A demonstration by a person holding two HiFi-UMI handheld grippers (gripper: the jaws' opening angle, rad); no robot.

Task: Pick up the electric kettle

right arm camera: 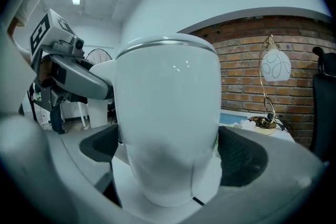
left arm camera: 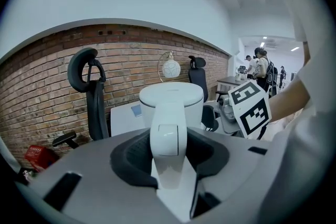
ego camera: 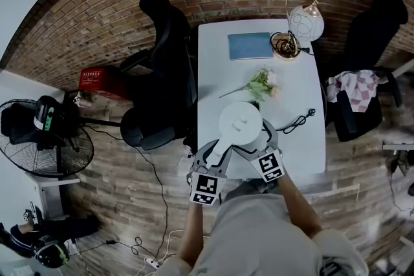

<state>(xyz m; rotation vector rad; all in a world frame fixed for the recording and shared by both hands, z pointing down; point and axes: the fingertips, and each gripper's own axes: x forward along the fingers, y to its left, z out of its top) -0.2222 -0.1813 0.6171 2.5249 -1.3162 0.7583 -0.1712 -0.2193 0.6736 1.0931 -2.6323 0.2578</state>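
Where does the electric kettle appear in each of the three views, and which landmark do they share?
Head view: the electric kettle is at lower centre.
Left gripper view: centre, its handle facing the camera.
Right gripper view: its body fills the centre.
Shared landmark: the globe lamp.

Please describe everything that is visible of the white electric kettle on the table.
The electric kettle is white and smooth, plastic by its look, with a flat round lid, closed, and a broad handle that bears a square button. It stands upright at the end of the white table nearest the person, close to the flowers. The left claw is shut on the handle; the right claw is open around the body, which stands between its jaws.
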